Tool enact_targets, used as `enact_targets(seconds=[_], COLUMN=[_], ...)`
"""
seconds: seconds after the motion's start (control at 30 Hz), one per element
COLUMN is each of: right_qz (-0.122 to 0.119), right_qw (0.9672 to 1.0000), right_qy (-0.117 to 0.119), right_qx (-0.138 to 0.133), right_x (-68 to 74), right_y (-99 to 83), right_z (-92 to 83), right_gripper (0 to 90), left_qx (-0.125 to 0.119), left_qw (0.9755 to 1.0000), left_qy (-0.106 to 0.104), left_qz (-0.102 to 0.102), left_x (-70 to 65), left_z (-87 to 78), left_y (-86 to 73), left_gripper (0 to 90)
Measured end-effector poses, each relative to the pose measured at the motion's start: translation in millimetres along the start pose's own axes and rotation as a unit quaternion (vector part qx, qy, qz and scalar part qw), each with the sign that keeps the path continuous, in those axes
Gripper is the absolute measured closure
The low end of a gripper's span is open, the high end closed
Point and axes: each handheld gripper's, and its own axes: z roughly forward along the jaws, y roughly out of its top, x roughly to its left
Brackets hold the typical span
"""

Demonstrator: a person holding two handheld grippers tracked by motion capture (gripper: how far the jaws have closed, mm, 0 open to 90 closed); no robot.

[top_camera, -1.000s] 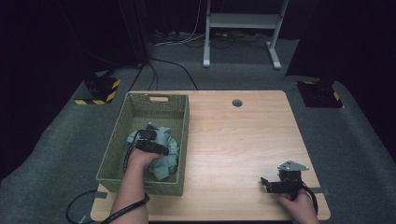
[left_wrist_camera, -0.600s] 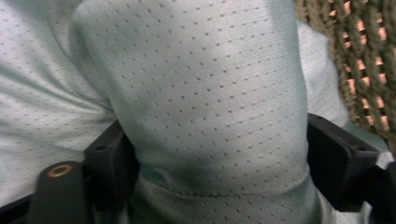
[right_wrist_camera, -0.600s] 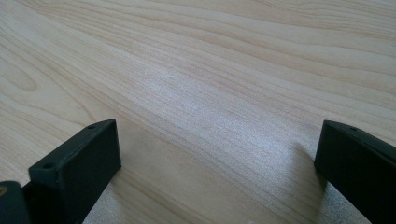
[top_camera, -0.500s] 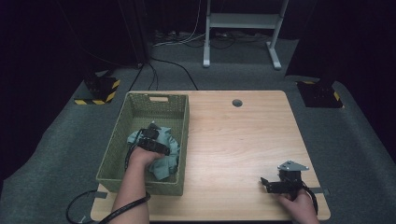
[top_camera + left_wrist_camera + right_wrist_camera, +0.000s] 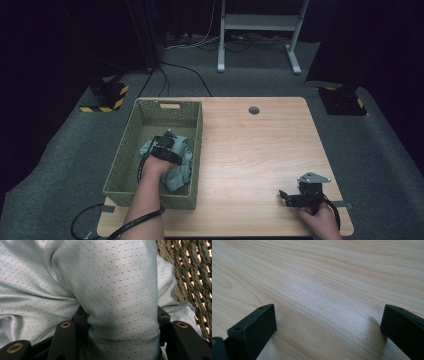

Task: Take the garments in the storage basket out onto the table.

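Table (image 5: 260,150): wooden top, w/ green woven basket (image 5: 131,150) on its L half, long axis running 12–6 o'clock in the high view. We noted the pale teal cloth (image 5: 181,165) bunched in the basket's near-R part, pressed up against the R wall, at roughly 9 o'clock from table centre.

L gripper (image 5: 165,146) sat down in the basket on top of the cloth. In the L gripper view its jaws had just been closing, and a thick fold of the cloth (image 5: 112,295) stood between them, both jaws pinching it at the sides; basket weave showed at about 2 o'clock. We judged the grip made, so the coming move looked like a lift straight up out of the basket, then across toward 3 o'clock onto bare table.

R gripper (image 5: 295,197) rested near the table's front-R corner, about 4 o'clock from centre, well apart from the basket. Its jaws stood wide, nothing but bare wood (image 5: 317,285) between them.

Key relation: cloth lay directly under the L gripper; L hand much nearer, R one idle.
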Motion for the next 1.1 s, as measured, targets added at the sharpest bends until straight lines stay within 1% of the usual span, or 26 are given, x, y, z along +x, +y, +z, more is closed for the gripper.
enact_targets(seconds=[0.13,0.27,0.33,0.43,0.5,0.57,0.63,0.7,0.8,0.87,0.97,1.03,1.1], right_qz=[0.000,0.000,0.000,0.000,0.000,0.000,0.000,0.000,-0.001,-0.001,0.000,0.000,-0.001], right_qw=[1.0000,1.0000,1.0000,1.0000,1.0000,1.0000,1.0000,1.0000,1.0000,1.0000,1.0000,1.0000,1.0000], right_qy=[0.000,0.000,0.000,0.000,0.000,0.000,0.000,0.000,0.000,0.001,0.001,0.001,0.000], right_qx=[0.000,0.000,0.000,0.000,0.000,0.000,0.000,0.000,0.000,-0.001,-0.001,0.000,0.000], right_x=[0.0,0.0,-0.1,-0.1,-0.2,-0.2,0.0,0.0,-0.3,-0.5,-0.5,-0.4,-0.2], right_y=[0.0,0.0,0.0,0.0,0.1,0.0,0.1,0.1,0.1,0.1,0.0,0.1,0.1], right_z=[0.0,0.0,0.0,0.0,-0.1,-0.1,0.0,0.0,0.0,-0.1,-0.1,-0.1,0.0], right_gripper=[0.2,0.2,0.2,0.2,0.2,0.2,0.2,0.2,0.2,0.2,0.2,0.2,0.2], left_qx=[0.009,0.009,0.009,0.002,-0.007,-0.015,-0.025,-0.044,-0.052,-0.066,-0.089,-0.102,-0.121], left_qw=[1.0000,0.9999,0.9999,1.0000,1.0000,0.9999,0.9997,0.9990,0.9986,0.9977,0.9959,0.9945,0.9923], left_qy=[-0.002,-0.008,-0.008,-0.008,-0.003,-0.002,-0.004,-0.006,-0.007,-0.011,-0.009,-0.001,0.007], left_qz=[-0.002,-0.005,-0.003,-0.004,-0.002,0.001,0.000,0.001,0.004,0.007,0.013,0.021,0.025], left_x=[0.9,2.7,3.3,4.1,3.7,3.7,4.4,5.5,5.3,5.3,5.6,5.2,4.2], left_z=[-2.3,-4.3,-5.5,-7.1,-8.7,-10.8,-14.1,-21.0,-25.0,-29.9,-38.0,-43.9,-50.9], left_y=[3.0,2.5,1.8,0.3,-0.6,-1.6,-2.8,-5.6,-8.5,-11.6,-16.1,-19.2,-22.6], left_gripper=[49.9,52.3,53.4,54.3,54.9,55.2,55.3,55.3,55.4,55.4,55.4,55.4,55.3])
